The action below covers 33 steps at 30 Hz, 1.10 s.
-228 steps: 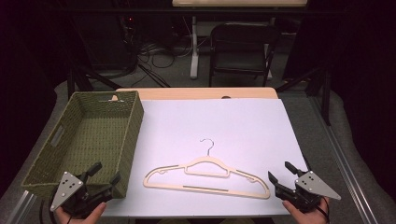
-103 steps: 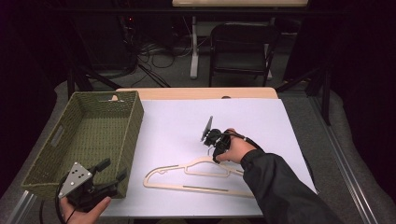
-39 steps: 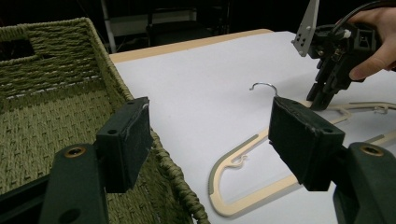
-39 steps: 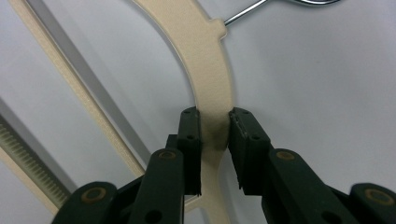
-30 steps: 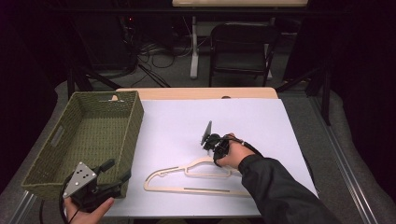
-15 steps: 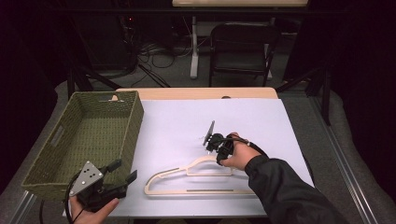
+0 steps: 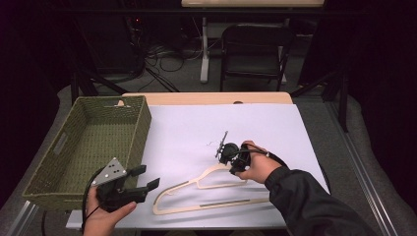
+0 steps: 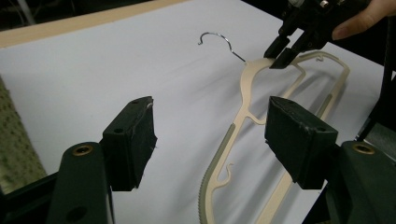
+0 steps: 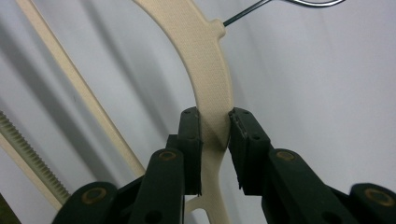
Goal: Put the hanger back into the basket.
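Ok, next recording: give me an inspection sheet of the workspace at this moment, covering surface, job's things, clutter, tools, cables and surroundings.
Surface: white sheet over a wooden table.
Job's things: cream hanger with a metal hook; its near end looks raised off the sheet. Green woven basket at the left, nothing inside.
Clutter: nothing seen.
Tools: right tool shut on the hanger's neck below the hook. Left tool open, aimed at the hanger's shoulder, nothing between its jaws.
Cables: one trails from the left tool; loose ones lie on the floor behind.
Surroundings: dark room, folding chair beyond the table.
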Tool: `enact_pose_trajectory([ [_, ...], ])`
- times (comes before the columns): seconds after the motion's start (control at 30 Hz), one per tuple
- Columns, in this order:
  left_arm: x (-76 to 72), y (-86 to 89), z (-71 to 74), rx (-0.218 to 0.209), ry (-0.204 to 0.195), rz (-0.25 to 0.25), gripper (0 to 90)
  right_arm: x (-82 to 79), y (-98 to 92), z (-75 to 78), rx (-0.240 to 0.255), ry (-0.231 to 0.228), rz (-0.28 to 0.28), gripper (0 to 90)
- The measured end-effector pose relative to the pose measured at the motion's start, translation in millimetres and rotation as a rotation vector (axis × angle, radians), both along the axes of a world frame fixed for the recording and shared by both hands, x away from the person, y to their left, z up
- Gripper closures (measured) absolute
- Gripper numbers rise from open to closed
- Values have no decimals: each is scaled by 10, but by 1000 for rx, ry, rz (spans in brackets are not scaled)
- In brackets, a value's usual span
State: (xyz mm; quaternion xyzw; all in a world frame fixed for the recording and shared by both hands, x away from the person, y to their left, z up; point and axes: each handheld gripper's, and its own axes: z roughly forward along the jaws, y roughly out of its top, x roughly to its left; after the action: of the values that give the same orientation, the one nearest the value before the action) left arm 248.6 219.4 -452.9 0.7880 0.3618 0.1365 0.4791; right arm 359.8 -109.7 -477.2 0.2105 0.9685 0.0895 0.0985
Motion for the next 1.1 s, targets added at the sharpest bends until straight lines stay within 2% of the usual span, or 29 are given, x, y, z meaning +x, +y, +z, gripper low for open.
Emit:
enact_pose_trajectory([
  [0.03, 25, -29, 2, 7, 11, -10, 336, -16, 8, 9, -13, -11, 14, 750],
  [0.13, 99, -131, 6, 33, 25, -37, 354, -53, 30, 21, -4, -45, 46, 750],
  [0.17, 122, -169, 5, 36, 32, -46, 355, -69, 40, 37, -9, -40, 40, 750],
  [0.3, 211, -317, -16, 41, 67, -91, 383, -103, 51, 64, -3, -78, 64, 750],
  [0.47, 292, -448, -37, 48, 74, -111, 383, -120, 37, 95, 7, -140, 86, 749],
  [0.77, 372, -569, -38, 47, 90, -146, 413, -219, 14, 155, 63, -246, 125, 749],
  [0.93, 456, -598, -41, 54, 145, -178, 439, -279, 15, 159, 72, -304, 160, 749],
  [1.03, 530, -616, -67, 36, 207, -204, 451, -307, 16, 157, 66, -330, 178, 749],
  [1.1, 555, -628, -82, 36, 220, -213, 461, -319, 15, 156, 66, -339, 182, 749],
])
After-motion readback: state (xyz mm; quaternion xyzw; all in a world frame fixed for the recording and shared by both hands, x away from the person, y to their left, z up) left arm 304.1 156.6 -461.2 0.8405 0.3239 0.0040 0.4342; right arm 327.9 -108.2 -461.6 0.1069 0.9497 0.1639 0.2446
